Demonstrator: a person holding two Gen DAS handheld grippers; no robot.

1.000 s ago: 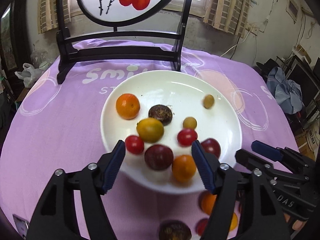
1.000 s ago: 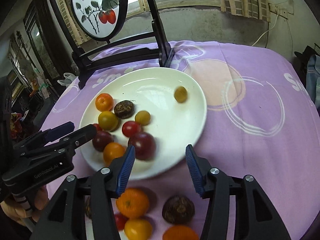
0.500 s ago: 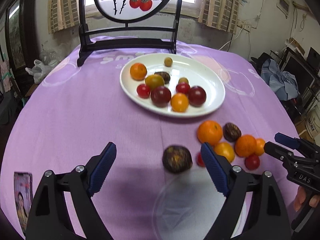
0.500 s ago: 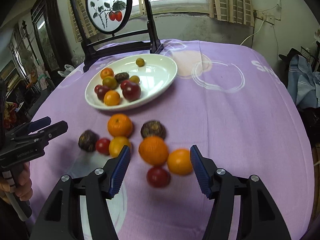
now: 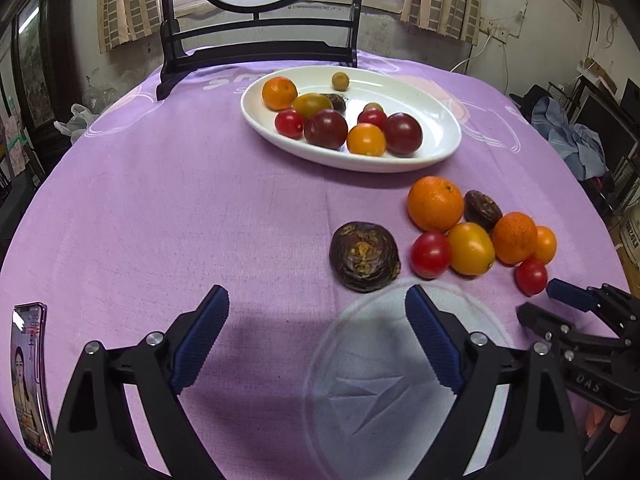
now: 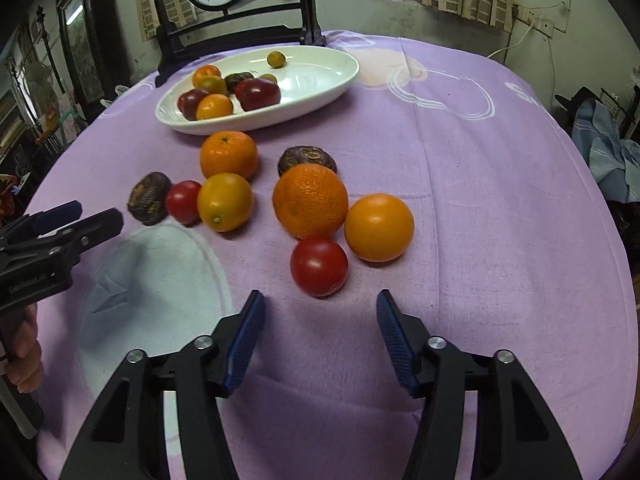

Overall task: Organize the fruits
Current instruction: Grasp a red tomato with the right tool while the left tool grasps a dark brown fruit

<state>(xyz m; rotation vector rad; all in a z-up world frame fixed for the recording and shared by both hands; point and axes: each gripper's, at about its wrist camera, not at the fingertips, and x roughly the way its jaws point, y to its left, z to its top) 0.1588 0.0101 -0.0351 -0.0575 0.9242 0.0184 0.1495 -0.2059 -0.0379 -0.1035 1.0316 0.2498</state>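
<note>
Holding both tools over the purple tablecloth (image 6: 500, 168), we keep the left gripper (image 5: 316, 340) spread wide and empty, near a dark wrinkled fruit (image 5: 364, 257). Our right gripper (image 6: 320, 336) is equally wide apart with nothing between its fingers, and a red tomato (image 6: 319, 266) lies just beyond it. Loose oranges and tomatoes cluster behind that one, while the white plate (image 6: 320, 84) farther back to the left already carries a pile of fruit.

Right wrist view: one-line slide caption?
Open right gripper faces a red tomato among loose fruit; white plate of fruit behind.
</note>
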